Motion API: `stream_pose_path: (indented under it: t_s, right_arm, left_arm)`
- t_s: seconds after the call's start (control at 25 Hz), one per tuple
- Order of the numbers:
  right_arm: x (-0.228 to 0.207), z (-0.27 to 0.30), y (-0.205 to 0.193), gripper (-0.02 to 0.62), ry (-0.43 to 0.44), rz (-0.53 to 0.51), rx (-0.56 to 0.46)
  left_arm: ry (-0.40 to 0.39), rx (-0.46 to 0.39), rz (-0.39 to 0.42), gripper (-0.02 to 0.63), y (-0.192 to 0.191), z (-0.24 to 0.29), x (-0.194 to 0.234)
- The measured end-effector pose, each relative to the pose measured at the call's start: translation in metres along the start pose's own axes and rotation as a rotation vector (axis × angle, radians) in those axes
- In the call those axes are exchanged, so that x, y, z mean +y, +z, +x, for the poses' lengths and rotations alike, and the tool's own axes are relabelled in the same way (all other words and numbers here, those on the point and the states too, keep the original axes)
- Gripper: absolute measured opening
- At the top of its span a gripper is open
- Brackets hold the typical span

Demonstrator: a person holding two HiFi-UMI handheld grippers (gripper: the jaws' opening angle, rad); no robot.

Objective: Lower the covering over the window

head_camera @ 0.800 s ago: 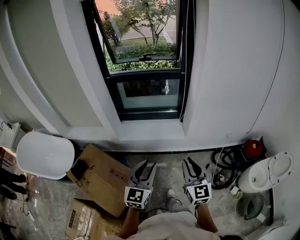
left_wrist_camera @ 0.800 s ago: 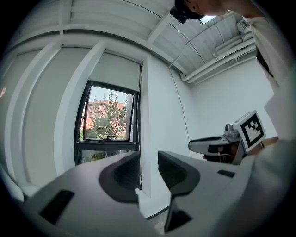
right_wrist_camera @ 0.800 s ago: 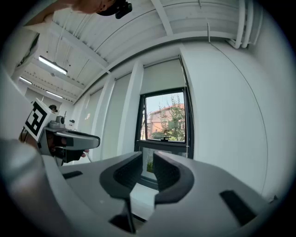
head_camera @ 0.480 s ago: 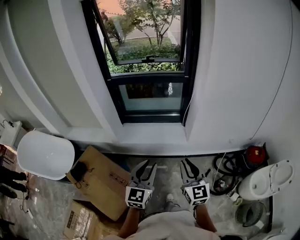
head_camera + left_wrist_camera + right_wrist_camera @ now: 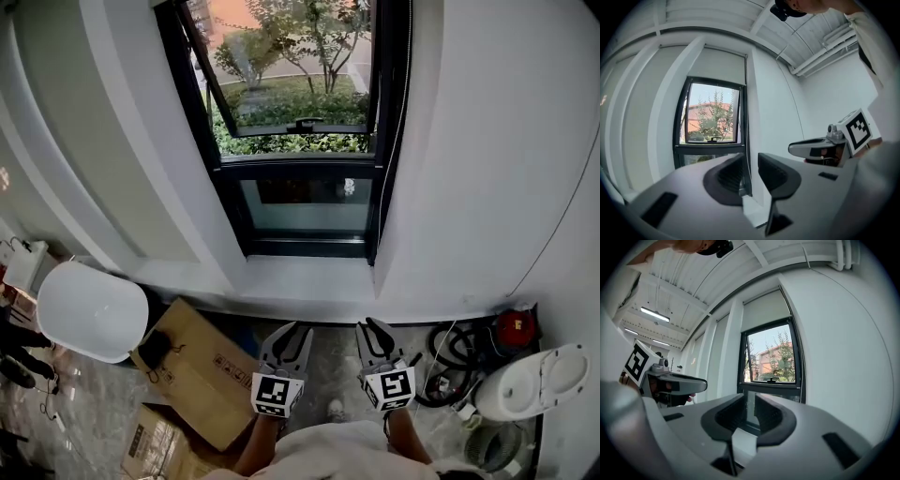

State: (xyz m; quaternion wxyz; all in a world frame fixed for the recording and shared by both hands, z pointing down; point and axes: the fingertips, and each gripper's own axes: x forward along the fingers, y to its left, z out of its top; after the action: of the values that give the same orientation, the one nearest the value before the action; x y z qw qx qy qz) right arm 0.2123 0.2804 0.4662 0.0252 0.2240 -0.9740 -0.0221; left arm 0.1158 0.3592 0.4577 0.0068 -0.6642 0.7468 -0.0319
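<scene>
Left gripper (image 5: 293,330), right gripper (image 5: 369,326): jaws apart, nothing between, level, side by side; nearer window (image 5: 309,202) than earlier.

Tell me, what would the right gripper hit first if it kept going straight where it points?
Probably the window's lower pane, which shows between the right gripper's open, empty jaws. Nothing seems to stand in between, though depth is hard to judge.

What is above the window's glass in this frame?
A pale blind hangs there, its lower edge reaching the top of the window. Whatever wall or glass lies behind it is covered.
</scene>
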Motion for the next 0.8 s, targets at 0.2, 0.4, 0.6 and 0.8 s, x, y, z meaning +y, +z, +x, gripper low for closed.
stream_pose_path:
  t_s: [0.2,0.4,0.6,0.8]
  right_arm:
    - [-0.030,0.014,0.002,0.066,0.018,0.003,-0.007]
    - [-0.052,0.026,0.001,0.066,0.024,0.002,-0.007]
    - [-0.070,0.039,-0.003,0.066,0.025,0.016,-0.004]
    - [-0.082,0.052,0.000,0.066,0.030,0.014,-0.008]
  left_arm:
    - [0.014,-0.001,0.013,0.097,0.007,0.034,-0.004]
    - [0.027,0.001,0.017,0.095,0.007,0.053,-0.007]
    - [0.029,0.009,0.018,0.094,0.004,0.076,-0.005]
    - [0.026,0.003,0.024,0.092,0.010,0.096,-0.002]
